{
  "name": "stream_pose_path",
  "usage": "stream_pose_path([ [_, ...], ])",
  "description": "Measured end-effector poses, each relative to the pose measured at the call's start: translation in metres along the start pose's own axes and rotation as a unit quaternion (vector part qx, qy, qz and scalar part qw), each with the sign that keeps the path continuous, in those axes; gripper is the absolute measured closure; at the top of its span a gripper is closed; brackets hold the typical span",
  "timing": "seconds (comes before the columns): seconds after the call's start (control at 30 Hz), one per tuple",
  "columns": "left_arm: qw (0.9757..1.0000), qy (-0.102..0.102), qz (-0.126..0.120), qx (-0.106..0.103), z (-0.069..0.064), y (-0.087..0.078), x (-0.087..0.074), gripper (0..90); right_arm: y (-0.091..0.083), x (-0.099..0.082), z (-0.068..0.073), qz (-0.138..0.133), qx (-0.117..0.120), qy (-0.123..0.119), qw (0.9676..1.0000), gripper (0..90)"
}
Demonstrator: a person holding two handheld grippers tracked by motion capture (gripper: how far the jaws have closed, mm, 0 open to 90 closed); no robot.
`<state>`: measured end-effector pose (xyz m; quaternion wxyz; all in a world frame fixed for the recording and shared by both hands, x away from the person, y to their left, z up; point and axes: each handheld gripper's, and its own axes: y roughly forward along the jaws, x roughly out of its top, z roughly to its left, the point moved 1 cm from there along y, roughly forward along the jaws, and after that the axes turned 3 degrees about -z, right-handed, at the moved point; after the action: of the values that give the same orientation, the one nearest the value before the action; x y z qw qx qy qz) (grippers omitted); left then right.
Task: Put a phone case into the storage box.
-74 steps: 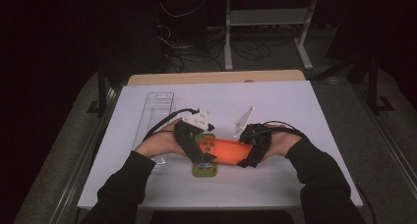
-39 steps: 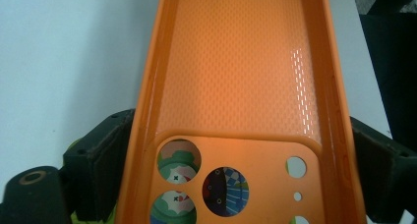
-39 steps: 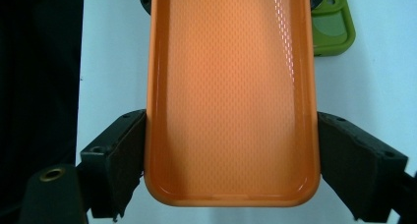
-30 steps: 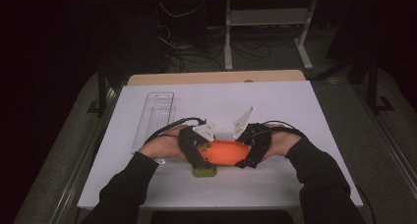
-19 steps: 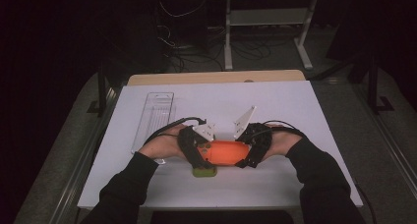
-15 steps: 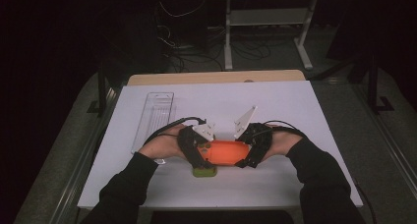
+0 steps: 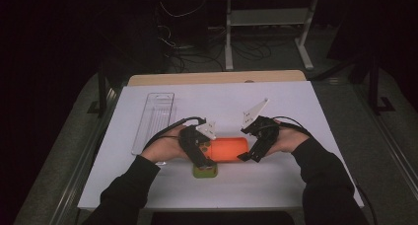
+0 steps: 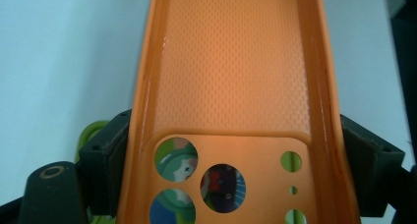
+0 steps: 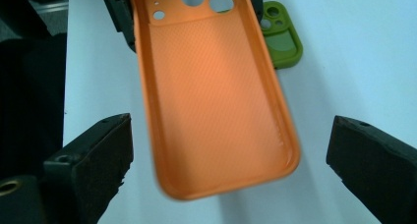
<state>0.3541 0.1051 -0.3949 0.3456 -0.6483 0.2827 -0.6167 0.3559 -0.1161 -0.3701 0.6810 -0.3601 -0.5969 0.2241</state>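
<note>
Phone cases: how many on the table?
2. The orange case is clamped at its camera-hole end by the left gripper; the green case lies on the table beneath that end. More may be hidden.

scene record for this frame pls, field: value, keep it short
held item: orange phone case, open side up, camera cut-outs at the left gripper's end
left gripper: shut on the orange phone case, pads on its two long sides
right gripper: jaws have just been opening; pads stand clear of the case's plain end, which lies between them
under the case: green phone case on the white table
also on table: clear plastic tray, far left
</note>
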Motion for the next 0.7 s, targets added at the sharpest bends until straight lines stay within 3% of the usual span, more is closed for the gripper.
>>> stream_pose_path([
  [0.13,0.9992,-0.026,-0.012,0.03,0.002,-0.001,-0.002,15.9,-0.005,-0.005,-0.007,-0.022,-0.027,0.015,0.9993,2.5],
  [0.27,0.9969,-0.063,-0.013,0.046,0.005,-0.003,-0.002,15.9,-0.009,-0.012,-0.013,-0.037,-0.038,0.056,0.997,2.3],
  [0.37,0.9951,-0.077,-0.001,0.063,0.008,-0.004,-0.002,15.8,-0.008,-0.018,-0.016,-0.039,-0.054,0.086,0.9941,2.1],
  [0.4,0.9941,-0.082,-0.002,0.071,0.009,-0.004,-0.003,15.8,-0.009,-0.019,-0.016,-0.038,-0.057,0.1,0.9926,1.6],
  [0.43,0.992,-0.101,-0.005,0.075,0.008,-0.004,-0.003,15.8,-0.009,-0.021,-0.016,-0.041,-0.059,0.109,0.9914,1.6],
  [0.47,0.9914,-0.102,-0.002,0.081,0.01,-0.004,-0.003,15.8,-0.009,-0.022,-0.016,-0.045,-0.062,0.122,0.9896,1.6],
  [0.53,0.9881,-0.122,-0.005,0.094,0.011,-0.004,-0.003,15.8,-0.01,-0.025,-0.015,-0.06,-0.054,0.146,0.986,1.6],
  [0.7,0.9815,-0.153,-0.014,0.114,0.014,-0.006,-0.004,15.8,-0.01,-0.033,-0.013,-0.077,-0.065,0.173,0.9798,0.4],
])
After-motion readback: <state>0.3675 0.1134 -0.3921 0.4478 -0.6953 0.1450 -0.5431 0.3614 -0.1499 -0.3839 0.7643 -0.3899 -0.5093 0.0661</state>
